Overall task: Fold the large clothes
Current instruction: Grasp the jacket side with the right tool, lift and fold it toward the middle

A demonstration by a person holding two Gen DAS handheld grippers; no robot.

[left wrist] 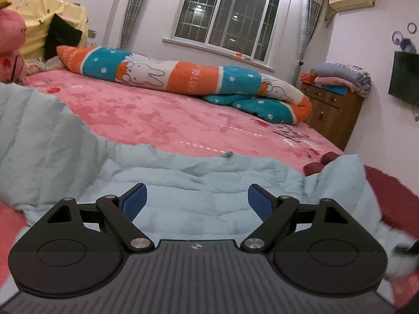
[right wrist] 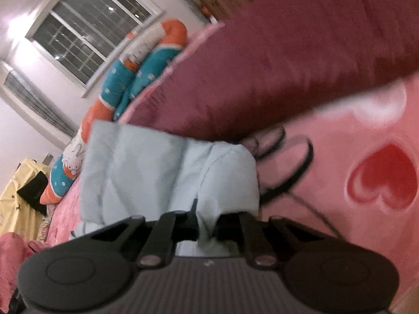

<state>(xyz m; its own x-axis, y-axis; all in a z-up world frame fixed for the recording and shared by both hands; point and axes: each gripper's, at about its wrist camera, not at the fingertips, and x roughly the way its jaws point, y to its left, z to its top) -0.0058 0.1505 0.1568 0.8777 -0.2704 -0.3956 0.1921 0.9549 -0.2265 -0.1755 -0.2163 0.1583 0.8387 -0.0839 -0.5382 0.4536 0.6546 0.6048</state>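
Broadly, the pink bed [left wrist: 162,115] carries the pale blue garment [left wrist: 183,183], rumpled across the left view from 9 to 3 o'clock. The right gripper [right wrist: 207,225] pinches a fold of it at 6 o'clock, tilted hard; that thin bite could slip. The left gripper [left wrist: 197,201] hovers level above the cloth, jaws wide, holding nothing.

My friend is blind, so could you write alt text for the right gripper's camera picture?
The right gripper is shut on a fold of a pale blue garment lying on a pink bed cover with a red heart print. A dark red garment lies behind it; the picture is tilted and blurred.
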